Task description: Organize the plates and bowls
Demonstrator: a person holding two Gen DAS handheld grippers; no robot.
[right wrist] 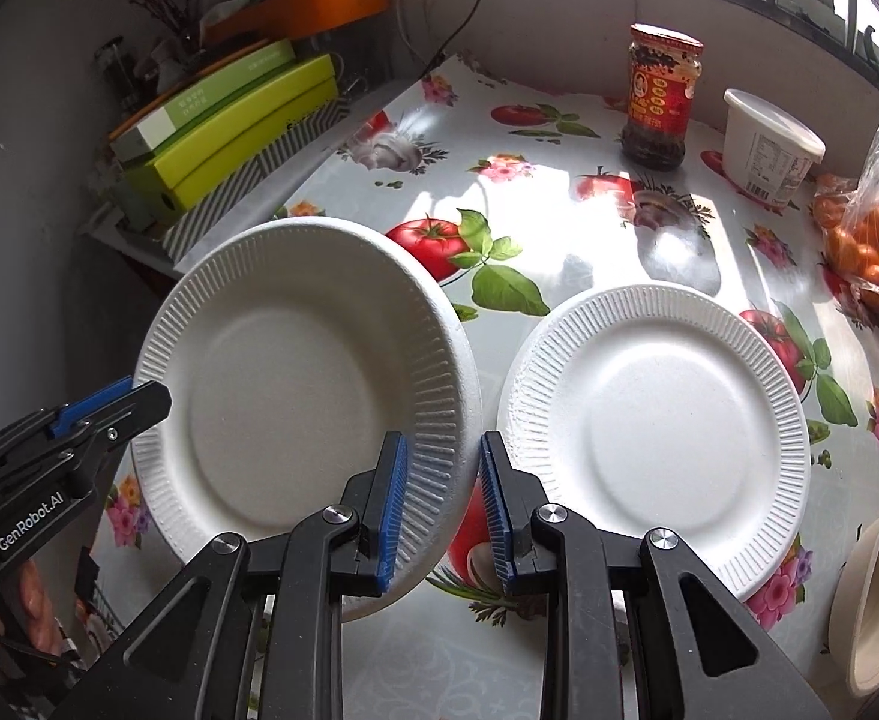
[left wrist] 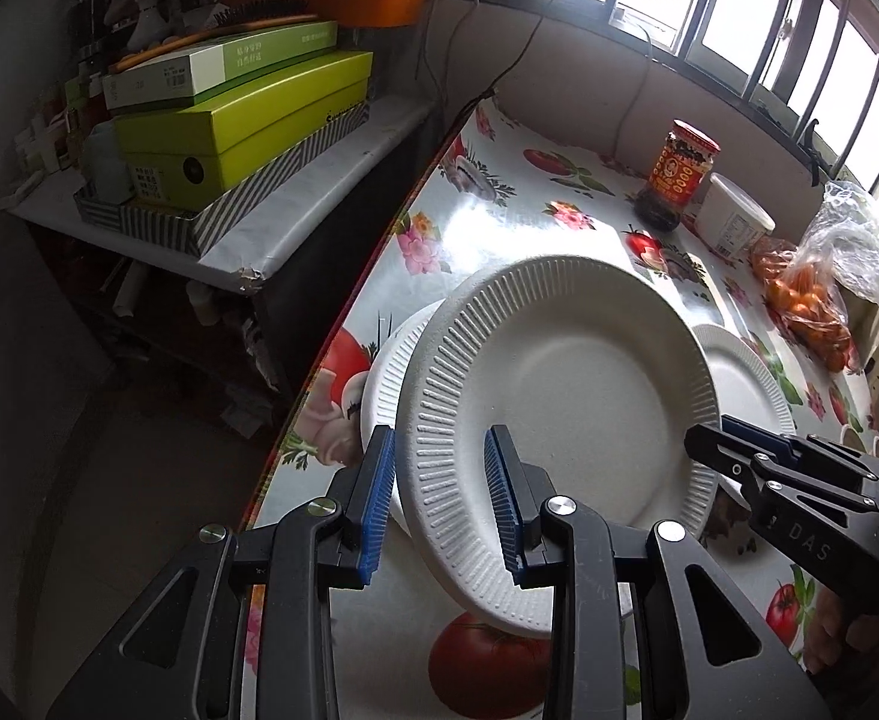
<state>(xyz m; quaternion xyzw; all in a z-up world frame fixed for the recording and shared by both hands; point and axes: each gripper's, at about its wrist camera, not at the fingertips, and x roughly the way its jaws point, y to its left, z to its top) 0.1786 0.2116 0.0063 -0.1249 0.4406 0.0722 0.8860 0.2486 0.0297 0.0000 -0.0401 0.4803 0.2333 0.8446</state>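
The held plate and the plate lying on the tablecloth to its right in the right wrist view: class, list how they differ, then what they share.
The held plate is lifted and tilted, while the flat plate lies level on the tablecloth. The held plate is gripped at opposite rims by the left gripper and right gripper; nothing touches the flat plate. The held plate looks deeper; the flat plate looks shallower. Both are white, round and ribbed at the rim.

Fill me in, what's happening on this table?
A person with a gripper in each hand is carrying one white paper plate above the flowered table. The left gripper and the right gripper are each clamped on the rim at opposite sides, and the plate is tilted. A second plate lies flat beside it, a third lies beneath the lifted one, and a paper bowl sits at the right edge.
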